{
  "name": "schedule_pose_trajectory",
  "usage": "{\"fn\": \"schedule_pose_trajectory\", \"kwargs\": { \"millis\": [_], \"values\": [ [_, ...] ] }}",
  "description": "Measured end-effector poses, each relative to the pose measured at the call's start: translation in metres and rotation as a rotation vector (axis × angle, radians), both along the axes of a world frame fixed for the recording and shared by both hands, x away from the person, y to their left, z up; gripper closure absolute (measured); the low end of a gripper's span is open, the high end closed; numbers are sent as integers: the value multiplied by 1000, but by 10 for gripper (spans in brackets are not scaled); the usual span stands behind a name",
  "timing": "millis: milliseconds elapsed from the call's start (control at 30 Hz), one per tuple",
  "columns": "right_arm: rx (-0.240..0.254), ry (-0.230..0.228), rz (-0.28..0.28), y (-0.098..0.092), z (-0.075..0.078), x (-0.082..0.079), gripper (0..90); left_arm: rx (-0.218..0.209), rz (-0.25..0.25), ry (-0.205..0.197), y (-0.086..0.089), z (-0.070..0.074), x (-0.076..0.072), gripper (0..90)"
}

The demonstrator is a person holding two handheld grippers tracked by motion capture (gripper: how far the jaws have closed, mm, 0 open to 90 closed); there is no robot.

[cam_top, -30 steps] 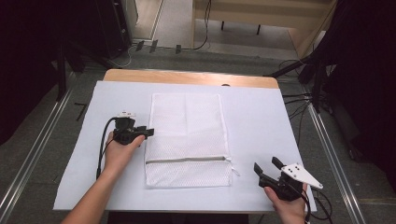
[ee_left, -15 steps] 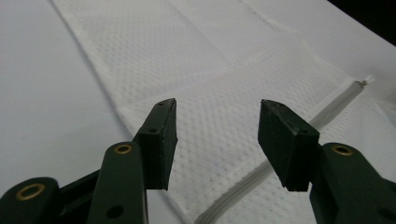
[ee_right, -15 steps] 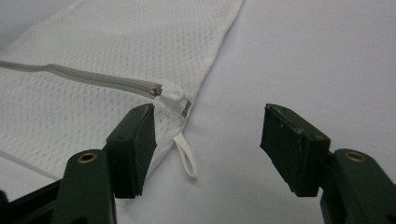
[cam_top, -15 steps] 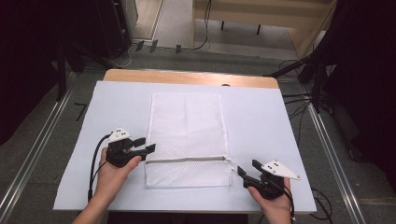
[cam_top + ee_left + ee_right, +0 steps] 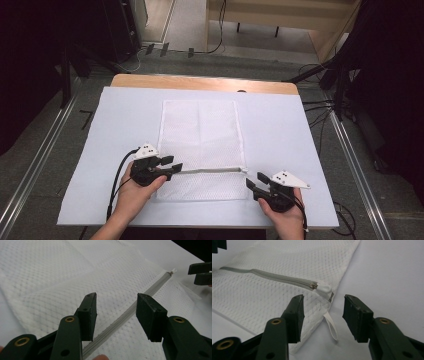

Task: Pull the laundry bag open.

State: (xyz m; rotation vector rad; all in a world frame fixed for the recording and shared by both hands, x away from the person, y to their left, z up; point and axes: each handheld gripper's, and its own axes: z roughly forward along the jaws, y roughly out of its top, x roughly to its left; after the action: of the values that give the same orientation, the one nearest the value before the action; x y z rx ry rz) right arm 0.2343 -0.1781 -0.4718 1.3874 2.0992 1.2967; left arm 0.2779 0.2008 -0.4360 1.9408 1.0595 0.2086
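White sheet (image 5: 280, 130) – mesh bag (image 5: 200, 145) flat, tools beside

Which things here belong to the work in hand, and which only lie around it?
In the work:
- white mesh bag
- its grey zipper with the white slider
- left hand-held gripper, open over the zipper
- right hand-held gripper, open near the slider

Only around:
- white table cover
- floor cables
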Motion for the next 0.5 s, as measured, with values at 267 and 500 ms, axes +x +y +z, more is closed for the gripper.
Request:
{"fn": "schedule_pose_trajectory", "kwargs": {
  "millis": [267, 500],
  "values": [
    [3, 38, -2, 2, -3, 5, 538, -14, -75, 48, -18, -4, -3, 551],
    [-27, 78, -14, 11, -9, 15, 549, 19, -105, 42, -32, -8, -5, 762]
  ]
}}
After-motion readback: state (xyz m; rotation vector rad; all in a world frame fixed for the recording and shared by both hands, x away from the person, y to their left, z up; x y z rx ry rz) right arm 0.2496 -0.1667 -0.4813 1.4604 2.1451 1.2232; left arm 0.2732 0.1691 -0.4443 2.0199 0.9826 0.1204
